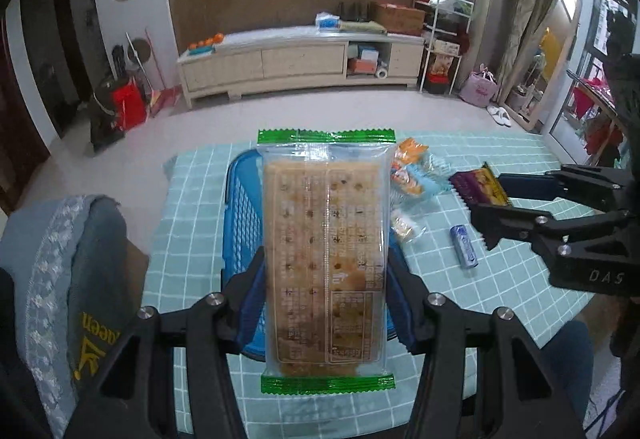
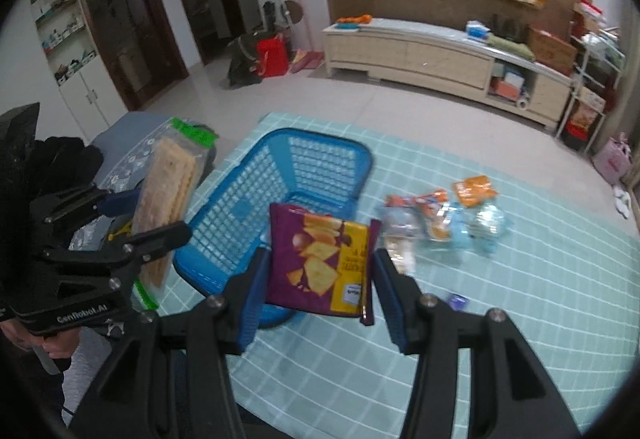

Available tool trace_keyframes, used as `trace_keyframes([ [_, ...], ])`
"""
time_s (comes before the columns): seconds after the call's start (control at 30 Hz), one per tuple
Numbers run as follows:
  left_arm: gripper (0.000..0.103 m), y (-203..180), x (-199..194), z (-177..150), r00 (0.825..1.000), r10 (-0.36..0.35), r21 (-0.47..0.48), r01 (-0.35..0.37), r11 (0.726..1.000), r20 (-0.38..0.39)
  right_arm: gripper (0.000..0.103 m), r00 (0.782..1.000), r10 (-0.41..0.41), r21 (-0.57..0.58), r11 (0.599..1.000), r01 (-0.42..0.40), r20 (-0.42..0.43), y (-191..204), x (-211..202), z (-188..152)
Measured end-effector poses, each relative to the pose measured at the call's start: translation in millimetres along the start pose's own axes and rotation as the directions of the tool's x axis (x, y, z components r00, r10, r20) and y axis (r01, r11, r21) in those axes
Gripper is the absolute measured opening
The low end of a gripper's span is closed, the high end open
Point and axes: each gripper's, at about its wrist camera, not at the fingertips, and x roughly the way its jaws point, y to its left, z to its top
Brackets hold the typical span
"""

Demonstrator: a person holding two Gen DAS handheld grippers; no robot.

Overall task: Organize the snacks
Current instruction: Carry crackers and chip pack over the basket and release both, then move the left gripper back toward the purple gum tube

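My left gripper point(image 1: 325, 303) is shut on a long clear cracker packet with green ends point(image 1: 324, 255), held in the air over the blue mesh basket point(image 1: 240, 207). In the right wrist view the same cracker packet point(image 2: 168, 199) shows at the left, beside the blue basket point(image 2: 304, 167). My right gripper point(image 2: 318, 279) is shut on a purple and yellow cracker packet point(image 2: 320, 259), lifted above the table near the basket's front. From the left wrist view, that purple packet point(image 1: 480, 185) sits in the right gripper point(image 1: 486, 207) at the right.
Several small snack packets point(image 2: 444, 215) lie on the teal checked tablecloth point(image 2: 520, 279) right of the basket. A small blue tube point(image 1: 464, 245) lies on the cloth. A chair with a grey-blue cover point(image 1: 60, 271) stands at the table's left. The floor lies beyond the far edge.
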Motion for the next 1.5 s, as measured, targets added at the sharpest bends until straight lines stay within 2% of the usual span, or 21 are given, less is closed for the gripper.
trace_keyframes([
  [0.2, 0.052, 18, 30, -7, 0.998, 0.004, -0.006, -0.004, 1.000, -0.055, 0.056, 0.998, 0.001, -0.045, 0.999, -0.004, -0.062, 24, 40, 7],
  [0.4, 0.052, 26, 55, -9, 0.995, 0.001, 0.018, 0.001, 1.000, -0.098, 0.056, 0.992, 0.018, -0.054, 0.998, -0.025, -0.125, 26, 73, 7],
  [0.63, 0.052, 29, 76, -6, 0.992, -0.011, 0.040, 0.016, 0.999, -0.129, 0.056, 0.986, 0.017, -0.062, 0.998, -0.027, -0.166, 26, 93, 11],
  [0.87, 0.052, 27, 85, -6, 0.989, -0.007, 0.058, 0.016, 0.998, -0.151, 0.057, 0.985, 0.026, -0.064, 0.997, -0.037, -0.169, 28, 100, 13],
  [0.97, 0.055, 28, 83, -5, 0.991, 0.013, 0.059, -0.005, 0.998, -0.133, 0.061, 0.984, 0.013, -0.071, 0.997, -0.025, -0.175, 29, 101, 12],
  [1.13, 0.065, 31, 71, -8, 0.995, 0.020, 0.044, -0.016, 0.999, -0.102, 0.078, 0.986, -0.007, -0.054, 0.999, -0.002, -0.165, 24, 93, 11],
  [1.3, 0.077, 23, 45, -9, 0.999, 0.019, 0.057, -0.018, 0.998, -0.026, 0.085, 0.994, 0.000, -0.044, 0.999, -0.005, -0.113, 22, 71, 8],
  [1.5, 0.082, 10, 11, -7, 0.998, 0.019, 0.054, -0.022, 0.998, 0.054, 0.087, 1.000, -0.023, -0.017, 1.000, 0.023, -0.012, 20, 29, 6],
])
